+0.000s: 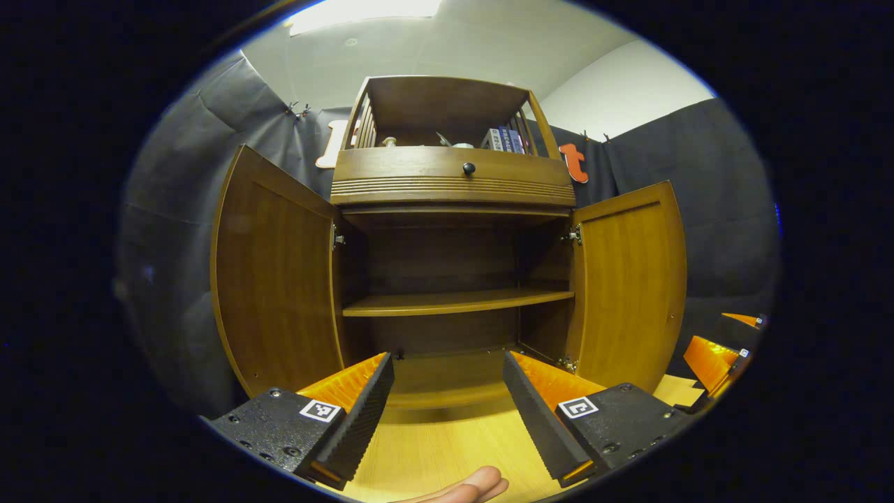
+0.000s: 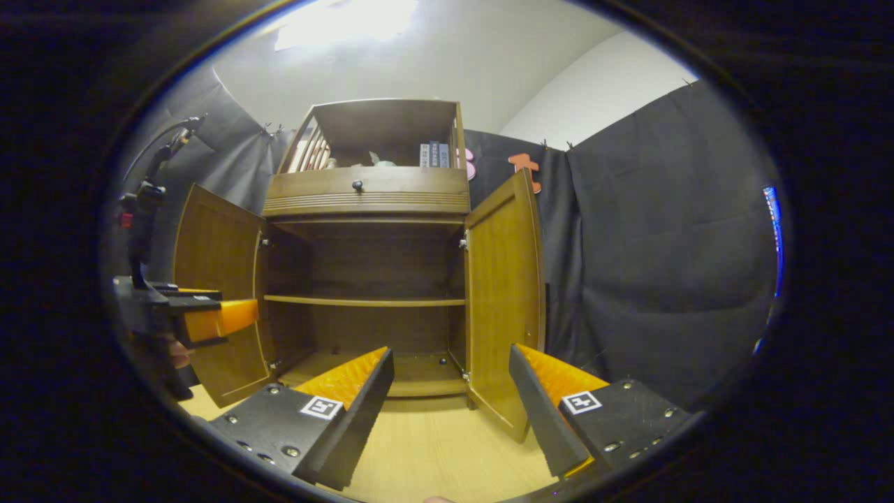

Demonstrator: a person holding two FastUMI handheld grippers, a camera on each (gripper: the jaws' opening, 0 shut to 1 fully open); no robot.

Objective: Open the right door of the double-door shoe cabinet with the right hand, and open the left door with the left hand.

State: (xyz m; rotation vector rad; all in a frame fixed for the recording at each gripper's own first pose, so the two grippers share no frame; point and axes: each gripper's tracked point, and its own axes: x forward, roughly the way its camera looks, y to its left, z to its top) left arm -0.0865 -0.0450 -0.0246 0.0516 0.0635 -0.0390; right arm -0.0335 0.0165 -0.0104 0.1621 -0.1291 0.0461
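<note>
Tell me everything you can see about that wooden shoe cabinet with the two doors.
The shoe cabinet looks like brown varnished wood and stands upright on a pale wooden floor against black cloth. Both the left door and the right door are swung wide open on metal hinges. Inside, one shelf is bare. Above sits a drawer with a dark knob, then an open railed top holding books. Neither gripper touches it.

Brown cabinet [image 1: 450, 188], orange-and-black claw [image 1: 447, 412]

Cloth-walled booth [image 2: 656, 230] with wooden cabinet [image 1: 450, 181]
</note>
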